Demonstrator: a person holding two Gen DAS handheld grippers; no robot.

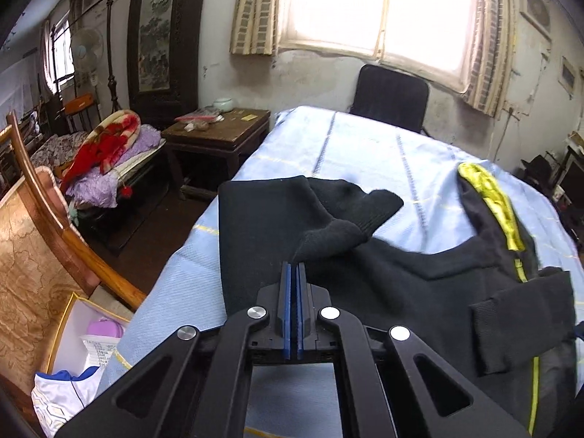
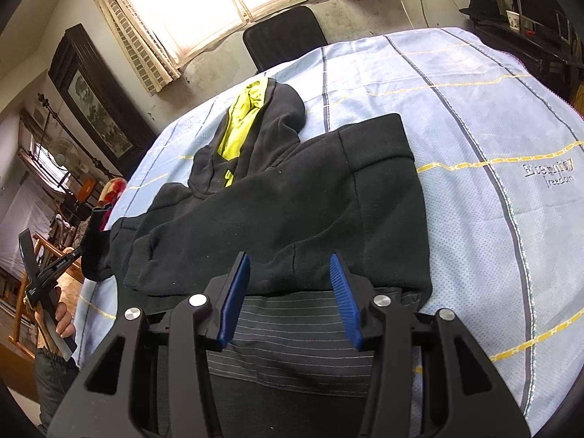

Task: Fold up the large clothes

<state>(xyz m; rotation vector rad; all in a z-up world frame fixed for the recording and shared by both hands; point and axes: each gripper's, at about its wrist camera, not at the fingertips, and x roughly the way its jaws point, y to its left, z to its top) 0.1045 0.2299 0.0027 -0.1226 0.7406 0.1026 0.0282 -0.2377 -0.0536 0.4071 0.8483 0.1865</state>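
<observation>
1. Folding this black hoodie (image 2: 277,197) is partway there, I'd say. It lies on the light blue checked bedsheet (image 2: 492,116), hood (image 2: 252,124) with its lime-yellow lining pointing toward the window, and the right sleeve (image 2: 226,241) already crossed over the chest.

2. The left gripper (image 1: 294,273) has its blue pads (image 1: 288,310) pressed tight together. In the right wrist view a fold of black fabric hangs from it off the bed's left edge, so it looks clenched on the left sleeve (image 1: 321,219), though the pinch itself is hidden.

3. The right gripper (image 2: 290,266) is released, jaws wide apart, hovering just over the hem (image 2: 303,314) — that striped inner band near the bed's front edge. It grips nothing.

4. Doing it well, my guess: carry the left sleeve across flat so the cuff (image 1: 379,208) doesn't bunch, and use the free gripper to pin the body down so the whole thing doesn't drag along.

5. Watch the bed edge — the left side of the hoodie sits right at it, and slack could slide off.

6. Around: a black chair (image 2: 284,36) behind the bed, a dark wooden side table (image 1: 219,135) to the left, a wooden chair (image 1: 47,219) and an open box (image 1: 73,346) down by the floor. None are on the sheet, so nothing really blocks the fold.
</observation>
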